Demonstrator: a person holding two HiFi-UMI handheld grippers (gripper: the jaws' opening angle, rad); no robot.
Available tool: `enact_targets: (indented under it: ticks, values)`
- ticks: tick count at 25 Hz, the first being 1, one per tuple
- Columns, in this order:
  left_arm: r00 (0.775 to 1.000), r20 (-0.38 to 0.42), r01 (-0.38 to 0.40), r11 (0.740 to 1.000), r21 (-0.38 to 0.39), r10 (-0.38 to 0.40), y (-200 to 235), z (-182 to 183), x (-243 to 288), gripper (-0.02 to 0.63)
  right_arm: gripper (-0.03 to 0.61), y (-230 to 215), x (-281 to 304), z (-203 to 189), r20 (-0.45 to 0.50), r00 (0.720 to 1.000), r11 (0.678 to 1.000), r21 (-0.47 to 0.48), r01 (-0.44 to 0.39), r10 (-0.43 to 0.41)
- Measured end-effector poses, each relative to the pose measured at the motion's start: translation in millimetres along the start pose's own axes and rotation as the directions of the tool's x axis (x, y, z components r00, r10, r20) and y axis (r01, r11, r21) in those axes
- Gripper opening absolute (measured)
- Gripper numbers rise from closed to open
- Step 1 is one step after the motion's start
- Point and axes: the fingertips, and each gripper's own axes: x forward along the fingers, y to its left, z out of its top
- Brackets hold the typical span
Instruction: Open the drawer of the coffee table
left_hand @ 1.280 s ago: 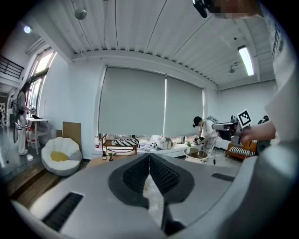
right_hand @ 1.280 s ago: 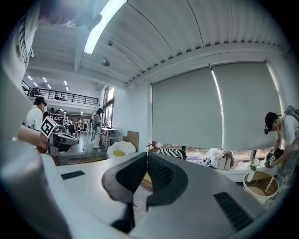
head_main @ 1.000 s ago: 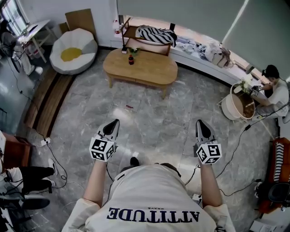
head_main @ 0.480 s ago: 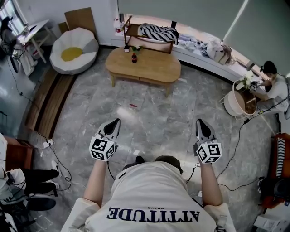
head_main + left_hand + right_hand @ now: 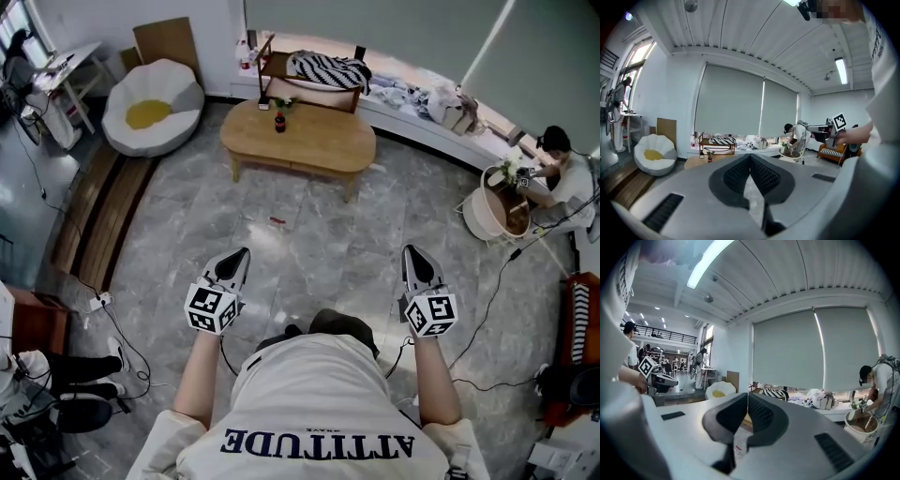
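You held two tongs out in front of you over the grey marble floor (image 5: 309, 234): the left gripper (image 5: 241, 252) and the right gripper (image 5: 410, 250). Each one's jaws were pressed together with nothing between them. The one coffee table (image 5: 323, 145) stood well ahead of both, out of reach and close to the window bench (image 5: 412, 117). Its drawer was too small to pick out on the front edge. One small dark bottle (image 5: 279, 122) stood on the tabletop near the far side. The head view also gave you one white floor cushion with a yellow centre (image 5: 150, 105), one black-and-white striped cloth (image 5: 326, 70) on a wooden rack behind the table, and one round tub (image 5: 497, 208). It showed two other people: a seated person (image 5: 565, 178) leaning over that tub at the right, and a pair of legs (image 5: 56, 367) at the lower left. The left gripper view added what the head view could not: the ribbed ceiling, one strip light (image 5: 841, 70), two drawn window blinds, and your other hand with its marker cube (image 5: 839, 122) off to the right. The right gripper view showed a long hall (image 5: 670, 363) to the left, with a railing and several distant figures in it, which no other view reached.
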Motion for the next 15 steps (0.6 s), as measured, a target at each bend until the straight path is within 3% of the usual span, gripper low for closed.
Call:
enact_targets:
  ticks: [7,15]
  values:
    - [1.0,-0.026,0.008,1.0,-0.01,-0.008,5.9,-3.8,9.8,0.02,0.02,5.5,5.3,-3.1,-0.031,0.998,0.999,0.007,-0.047,0.047]
    - [1.0,-0.025,0.003,1.0,-0.016,-0.003,19.4,-3.5,27.5,0.02,0.02,-5.5,33.5,-1.2,-0.032,0.999,0.999,0.004,-0.041,0.042]
